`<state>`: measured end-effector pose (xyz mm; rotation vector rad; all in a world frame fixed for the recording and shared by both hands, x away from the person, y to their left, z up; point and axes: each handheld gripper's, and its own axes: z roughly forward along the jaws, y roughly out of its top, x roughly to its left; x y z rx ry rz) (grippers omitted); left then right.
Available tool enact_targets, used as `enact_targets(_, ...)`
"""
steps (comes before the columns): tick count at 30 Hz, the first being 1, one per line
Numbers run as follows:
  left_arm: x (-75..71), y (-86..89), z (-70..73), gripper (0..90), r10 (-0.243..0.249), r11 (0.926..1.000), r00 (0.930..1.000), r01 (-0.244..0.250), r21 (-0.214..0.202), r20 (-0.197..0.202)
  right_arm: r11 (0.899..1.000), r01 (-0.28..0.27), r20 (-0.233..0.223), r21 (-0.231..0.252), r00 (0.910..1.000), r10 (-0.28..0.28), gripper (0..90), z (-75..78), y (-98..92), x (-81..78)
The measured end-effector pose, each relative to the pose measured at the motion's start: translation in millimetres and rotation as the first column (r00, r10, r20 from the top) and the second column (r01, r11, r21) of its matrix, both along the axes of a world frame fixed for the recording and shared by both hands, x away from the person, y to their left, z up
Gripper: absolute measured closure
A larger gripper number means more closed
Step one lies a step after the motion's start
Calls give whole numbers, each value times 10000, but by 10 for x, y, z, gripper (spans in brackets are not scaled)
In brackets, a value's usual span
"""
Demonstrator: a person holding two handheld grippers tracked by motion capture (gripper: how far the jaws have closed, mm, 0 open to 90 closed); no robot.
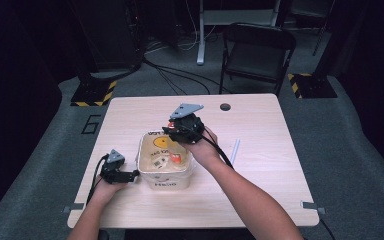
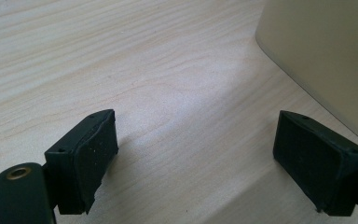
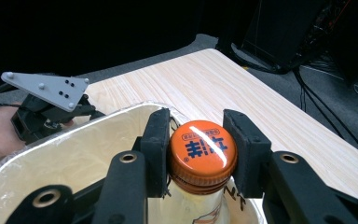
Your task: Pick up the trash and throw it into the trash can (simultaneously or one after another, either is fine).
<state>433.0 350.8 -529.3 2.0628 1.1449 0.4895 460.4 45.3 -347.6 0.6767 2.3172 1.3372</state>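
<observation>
At a pale wooden desk (image 1: 260,130), a person works two hand-held tongs over a cream plastic tub (image 1: 164,179) that sits near the middle of the desk. The right tongs (image 3: 196,156) are clamped on the orange cap (image 3: 203,150) of a small bottle (image 3: 196,205), holding it upright above the far side of the tub, its body hanging down inside the rim. The left tongs (image 2: 196,154) stand wide apart and hold nothing, resting low on the desk just beside the tub's left wall. In the high view, several small packets and an orange-marked item (image 1: 176,159) lie on the tub's floor. Judging from this, the bottle is either on its way into the tub or being lifted out; the pictures cannot settle which. Either way, the grip is secure, the move is mid-course, and setting the bottle down and letting go remain to be done.
</observation>
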Motion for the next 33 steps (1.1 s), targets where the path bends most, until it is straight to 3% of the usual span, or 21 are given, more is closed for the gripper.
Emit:
enact_targets(7,0,-2,-2,136,10,10000,10000,-10,-39,6,9998,48,164,-214,9999,-45,617,-52,-4,16)
enact_targets(13,0,-1,0,135,-5,10000,10000,5,-11,-10,9996,110,13,-257,9999,-109,616,-114,-18,37)
enact_targets(25,-1,-2,0,136,-1,10000,10000,1,-11,-11,9997,243,-147,87,9996,-242,606,-156,-71,46)
enact_targets(33,-1,-2,0,135,-1,10000,10000,1,-8,-10,9994,312,-262,154,9992,-308,536,-138,-98,54)
